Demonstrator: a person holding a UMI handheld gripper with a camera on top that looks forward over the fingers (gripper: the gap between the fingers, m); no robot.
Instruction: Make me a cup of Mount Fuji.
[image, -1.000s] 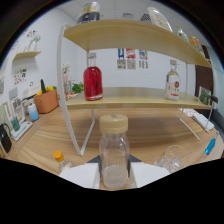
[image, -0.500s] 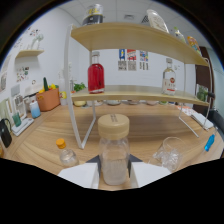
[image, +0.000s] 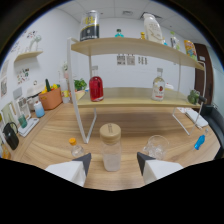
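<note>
Gripper view: claw (image: 114, 161) open around unlabelled wooden-lidded jar (image: 110, 147), no writing readable

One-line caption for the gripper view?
Open gripper flanks a cork-lidded clear bottle on the wooden table, red bottle on the shelf beyond.

White claw (image: 111, 162), two blocky fingers (image: 67, 171), dark wedge-shaped inner tips, black housing below

A: Clear glass jar with a tan wooden lid (image: 110, 148) stands upright on the wooden tabletop, between the fingers, gaps either side.
B: And the drinking vessel?
A: Clear glass cup (image: 156, 146) upright, just right of the jar, apart from it.
</note>
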